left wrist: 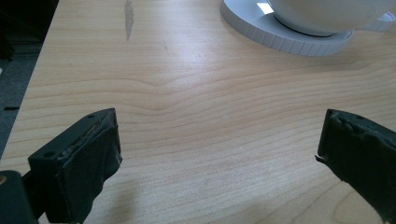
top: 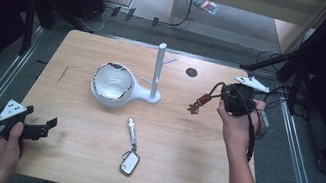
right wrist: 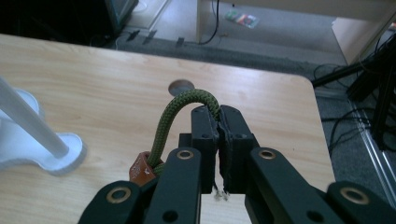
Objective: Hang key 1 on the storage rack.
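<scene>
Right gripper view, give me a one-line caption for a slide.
Right claw shut on a green cord loop with an orange tag, held above the wooden table near the white stand.

Right hand-held gripper (top: 216,92) holding a corded keychain (top: 198,104) above the table (top: 176,175), white stand (top: 156,77) nearby

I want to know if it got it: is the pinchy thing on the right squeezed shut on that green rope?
Shut. The right gripper has its jaws pressed together on the green cord, which loops out above them.
</scene>
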Demonstrator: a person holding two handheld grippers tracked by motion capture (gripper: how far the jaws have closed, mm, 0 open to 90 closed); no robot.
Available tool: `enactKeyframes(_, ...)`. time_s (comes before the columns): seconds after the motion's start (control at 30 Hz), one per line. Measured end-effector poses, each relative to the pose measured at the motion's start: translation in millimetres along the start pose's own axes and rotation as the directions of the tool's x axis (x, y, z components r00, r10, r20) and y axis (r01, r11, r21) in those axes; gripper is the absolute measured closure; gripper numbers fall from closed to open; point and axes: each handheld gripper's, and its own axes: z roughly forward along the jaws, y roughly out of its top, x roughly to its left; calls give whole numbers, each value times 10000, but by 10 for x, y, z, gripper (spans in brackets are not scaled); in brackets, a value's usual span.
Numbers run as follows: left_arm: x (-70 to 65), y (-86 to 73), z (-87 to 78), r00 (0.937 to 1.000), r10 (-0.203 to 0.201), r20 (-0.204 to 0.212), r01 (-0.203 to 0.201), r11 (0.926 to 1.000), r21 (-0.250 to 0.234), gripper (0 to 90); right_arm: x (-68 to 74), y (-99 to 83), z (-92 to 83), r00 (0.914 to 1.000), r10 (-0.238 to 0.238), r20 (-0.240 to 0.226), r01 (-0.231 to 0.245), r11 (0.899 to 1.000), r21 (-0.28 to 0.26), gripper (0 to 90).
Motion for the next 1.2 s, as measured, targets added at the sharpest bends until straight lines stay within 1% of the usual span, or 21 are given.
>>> enactKeyframes(0.07,0,0,0,10000,-7,1,7,10000,-5,0,19,25,-19,9998,-66,-182,61,9997,-250,868)
enactKeyframes(0.13,0,0,0,10000,-5,0,5,10000,-8,0,44,45,-33,9989,-317,-355,296,9979,-573,867)
enactKeyframes(0.2,0,0,0,10000,-3,-1,3,10000,-9,0,72,64,-45,9977,-494,-472,456,9959,-788,867)
enactKeyframes(0.37,1,0,0,10000,-12,11,12,10000,-7,0,142,115,-50,9948,-753,-685,675,9917,-1098,866)
enactKeyframes(0.43,1,0,-1,10000,-17,13,17,10000,-2,0,171,136,-42,9932,-856,-795,760,9902,-1168,866)
enactKeyframes(0.6,1,0,0,10000,-31,14,31,10000,-15,0,256,180,-10,9891,-1191,-867,1059,9839,-1441,866)
enactKeyframes(0.77,2,0,1,10000,-44,20,44,10000,-12,0,326,230,23,9847,-1413,-1024,1237,9791,-1615,866)
enactKeyframes(0.93,3,1,0,10000,-41,15,41,10000,2,0,392,294,49,9806,-1540,-1210,1311,9752,-1785,866)
enactKeyframes(1.03,3,1,1,10000,-44,17,44,10000,3,0,439,334,63,9765,-1684,-1347,1415,9718,-1887,865)
enactKeyframes(1.2,3,1,0,10000,-51,23,51,10000,4,0,525,392,108,9691,-1926,-1538,1625,9684,-1890,865)
